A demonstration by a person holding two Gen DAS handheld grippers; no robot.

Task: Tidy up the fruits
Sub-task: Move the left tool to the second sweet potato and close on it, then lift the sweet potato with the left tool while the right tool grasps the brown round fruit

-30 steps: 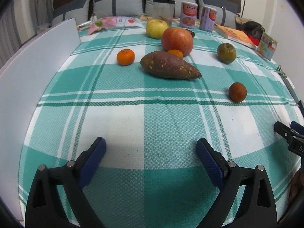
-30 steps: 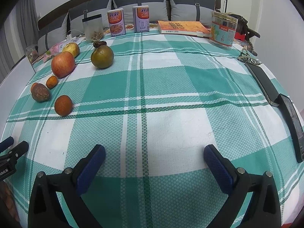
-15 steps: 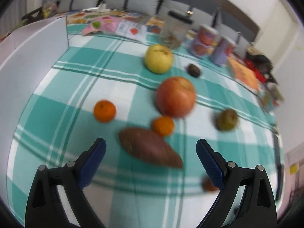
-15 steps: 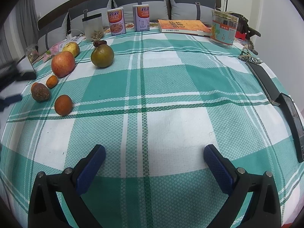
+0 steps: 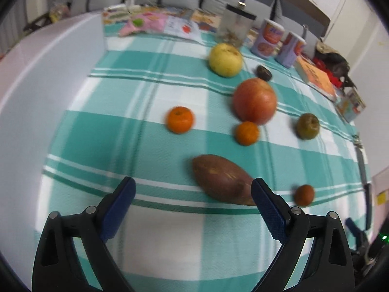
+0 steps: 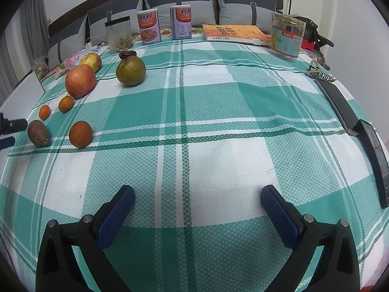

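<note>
From the left wrist, the left gripper (image 5: 193,200) hangs with its jaws wide apart and empty above the checked counter (image 5: 145,133), the sweet potato (image 5: 225,180) just ahead near its right finger, with the red apple (image 5: 254,101) and two tangerines beyond. From the right wrist, the right gripper (image 6: 197,205) is likewise spread and empty over bare cloth, the fruits grouped far left around the green fruit (image 6: 130,70).

Brown oblong sweet potato (image 5: 222,182) lies nearest on the checked-cloth surface (image 6: 218,112). Behind it: two small orange tangerines (image 5: 180,119) (image 5: 246,132), then big red apple (image 5: 254,101), then yellow apple (image 5: 225,59). Round green-brown fruit (image 5: 307,125) sits right of the red apple. Two printed cans (image 6: 148,27) (image 6: 181,22) stand at the far edge.
</note>
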